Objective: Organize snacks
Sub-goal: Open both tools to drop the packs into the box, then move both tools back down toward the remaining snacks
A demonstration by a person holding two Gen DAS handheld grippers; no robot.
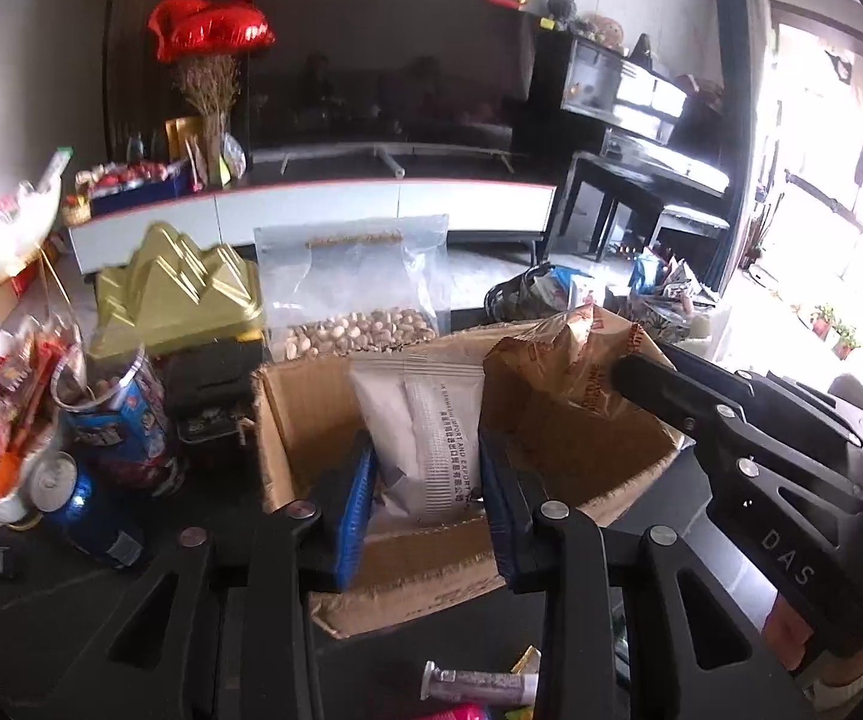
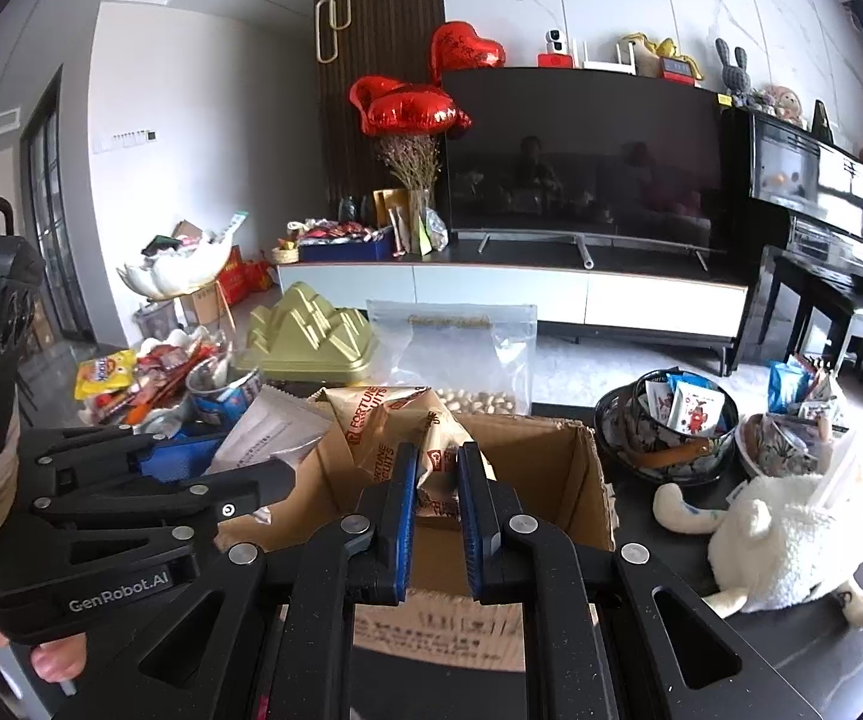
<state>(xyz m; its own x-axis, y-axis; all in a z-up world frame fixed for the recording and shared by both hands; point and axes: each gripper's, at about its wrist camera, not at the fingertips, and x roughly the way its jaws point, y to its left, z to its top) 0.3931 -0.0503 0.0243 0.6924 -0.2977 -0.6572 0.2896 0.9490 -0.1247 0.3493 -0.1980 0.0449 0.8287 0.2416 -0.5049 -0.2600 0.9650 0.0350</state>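
Snack bag, brown, printed "FORTUNE BISCUITS" (image 1: 557, 378): in the left wrist view it stood upright in the right half of an open cardboard box (image 1: 311, 414), at about 1 o'clock from the view's centre. A white foil pouch (image 1: 431, 438) stood beside it in the box's middle, between the spread blue pads of the left tool (image 1: 422, 516); whether those pads touched the pouch could not be told. The right tool (image 1: 641, 378) reached in from 3 o'clock, its tip against the brown bag's upper part. Beyond the box, at 12 o'clock: a clear zip bag of nuts (image 1: 359, 300). At 10 o'clock: a gold mountain-shaped tin (image 1: 179, 288). At 9 o'clock: a blue snack canister (image 1: 125, 420), a blue drink can lying on its side (image 1: 83, 504) and a heap of small wrapped snacks (image 1: 5, 414), all on the dark tabletop (image 1: 29, 618).

In the right wrist view the brown bag (image 2: 407, 438) sat at centre, its crumpled middle pinched between the right tool's (image 2: 437, 498) blue pads, above the cardboard box (image 2: 557, 480). The left tool (image 2: 221, 474) entered from 9 o'clock, open, beside the white pouch (image 2: 275, 438). At 3 o'clock: a dark bowl of packets (image 2: 665, 426); at 4 o'clock: a white plush toy (image 2: 791, 540), on the tabletop (image 2: 665, 522).
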